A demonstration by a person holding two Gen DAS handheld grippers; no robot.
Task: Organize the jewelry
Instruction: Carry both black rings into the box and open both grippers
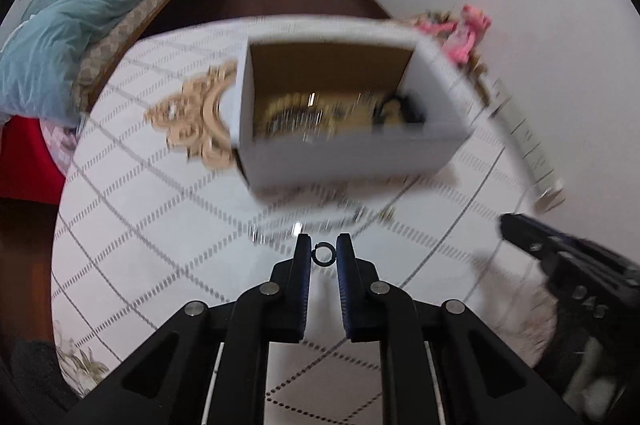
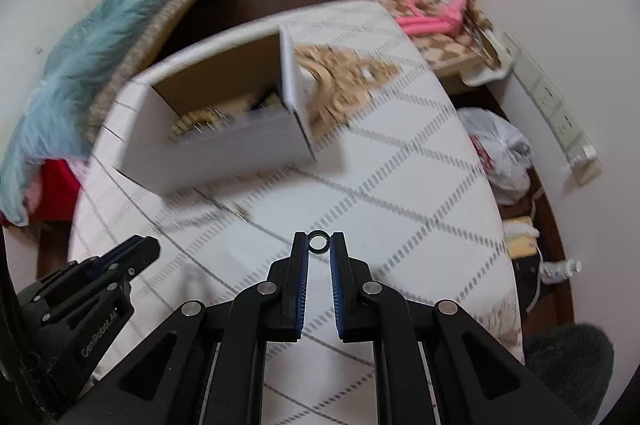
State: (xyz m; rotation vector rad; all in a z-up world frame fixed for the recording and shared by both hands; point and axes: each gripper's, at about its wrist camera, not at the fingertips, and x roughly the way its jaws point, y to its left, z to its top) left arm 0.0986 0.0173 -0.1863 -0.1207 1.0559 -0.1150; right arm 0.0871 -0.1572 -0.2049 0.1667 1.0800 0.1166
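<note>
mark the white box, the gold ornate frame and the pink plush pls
white box (image 1: 344,157): left wrist view, near outer wall.
gold ornate frame (image 2: 344,85): right wrist view, middle of the carved part right of the box.
pink plush (image 2: 436,11): right wrist view, its body.

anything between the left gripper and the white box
Nothing tall. Between the left gripper and the white box there is only tablecloth and a blurred chain-like piece lying flat just before the box.
</note>
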